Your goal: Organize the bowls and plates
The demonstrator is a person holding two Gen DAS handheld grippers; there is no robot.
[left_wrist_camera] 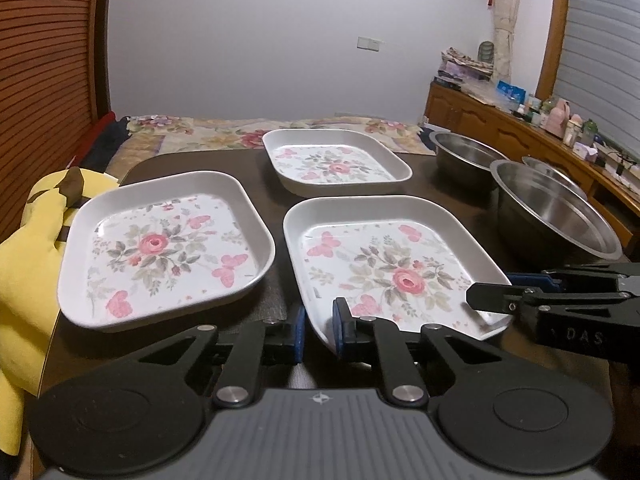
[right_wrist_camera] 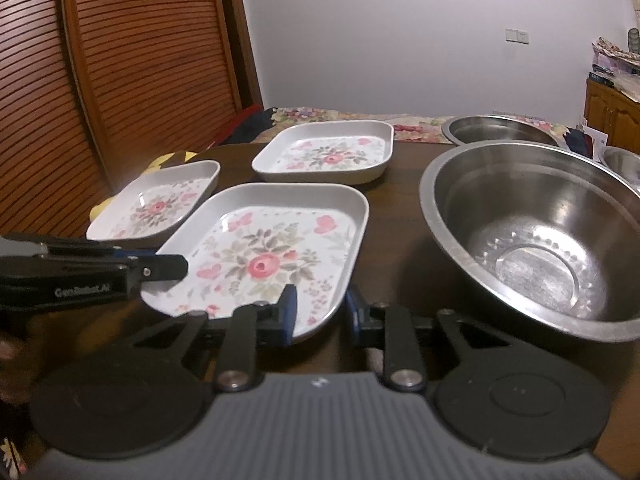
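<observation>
Three white square plates with rose prints lie on a dark table. The near plate [left_wrist_camera: 384, 264] [right_wrist_camera: 276, 256] sits between both grippers. My left gripper [left_wrist_camera: 318, 334] is open, its jaws astride the plate's near left corner. My right gripper [right_wrist_camera: 320, 316] is open, its jaws astride the near right corner. A second plate [left_wrist_camera: 164, 248] [right_wrist_camera: 156, 204] lies at the left, a third [left_wrist_camera: 336, 160] [right_wrist_camera: 328, 152] farther back. A large steel bowl [left_wrist_camera: 556, 208] [right_wrist_camera: 536, 236] stands at the right. Another steel bowl [left_wrist_camera: 464, 152] [right_wrist_camera: 500, 128] stands behind it.
A yellow cloth [left_wrist_camera: 28, 264] hangs at the table's left edge. A third small steel bowl [right_wrist_camera: 624, 164] shows at far right. A bed with a floral cover [left_wrist_camera: 256, 132] lies behind the table. A wooden sideboard [left_wrist_camera: 520, 128] with clutter stands at the right.
</observation>
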